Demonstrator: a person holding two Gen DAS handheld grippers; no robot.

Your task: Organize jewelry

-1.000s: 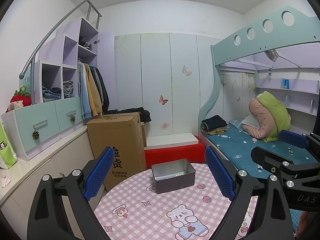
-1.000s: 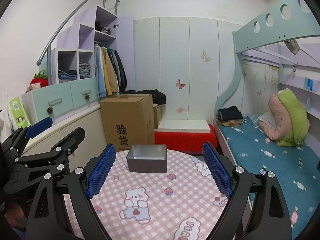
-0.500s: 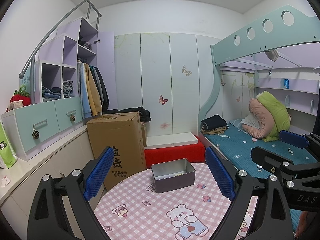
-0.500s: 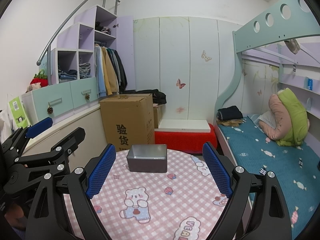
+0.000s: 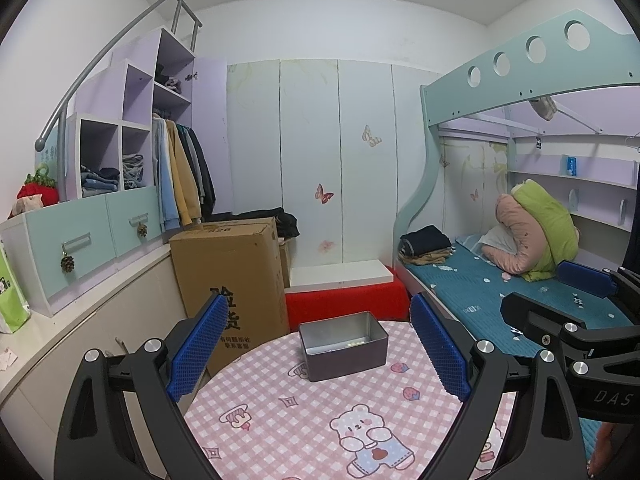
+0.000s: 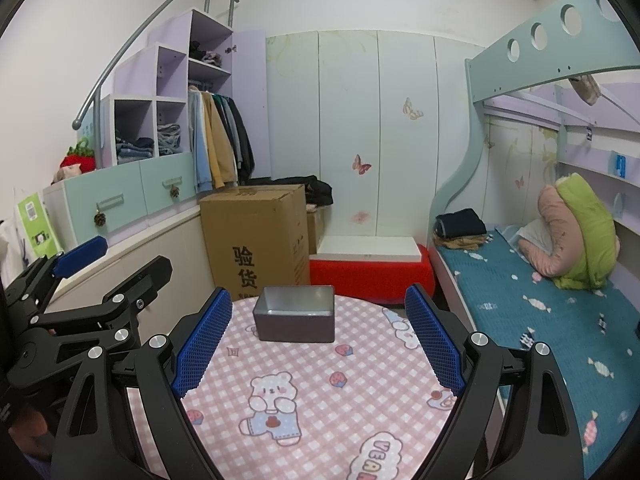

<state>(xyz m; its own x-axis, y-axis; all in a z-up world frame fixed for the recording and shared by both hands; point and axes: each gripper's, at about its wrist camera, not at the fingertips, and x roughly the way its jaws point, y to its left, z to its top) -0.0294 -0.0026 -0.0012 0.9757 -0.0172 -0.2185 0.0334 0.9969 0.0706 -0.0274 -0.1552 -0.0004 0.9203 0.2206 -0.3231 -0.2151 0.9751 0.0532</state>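
Note:
A grey metal box point(image 5: 343, 343) stands open at the far side of a round table with a pink checked cloth point(image 5: 304, 416). Small pale pieces lie inside the box against its far wall. It also shows in the right wrist view point(image 6: 295, 312), where its inside is hidden. My left gripper point(image 5: 318, 348) is open and empty, held above the table short of the box. My right gripper point(image 6: 318, 338) is open and empty, also short of the box. Each gripper shows at the edge of the other's view.
A tall cardboard box point(image 5: 230, 276) stands on the floor behind the table's left. A red bench with a white board point(image 5: 346, 296) is behind the table. A bunk bed with a teal mattress point(image 5: 500, 292) runs along the right. Shelves and drawers point(image 5: 92, 216) line the left wall.

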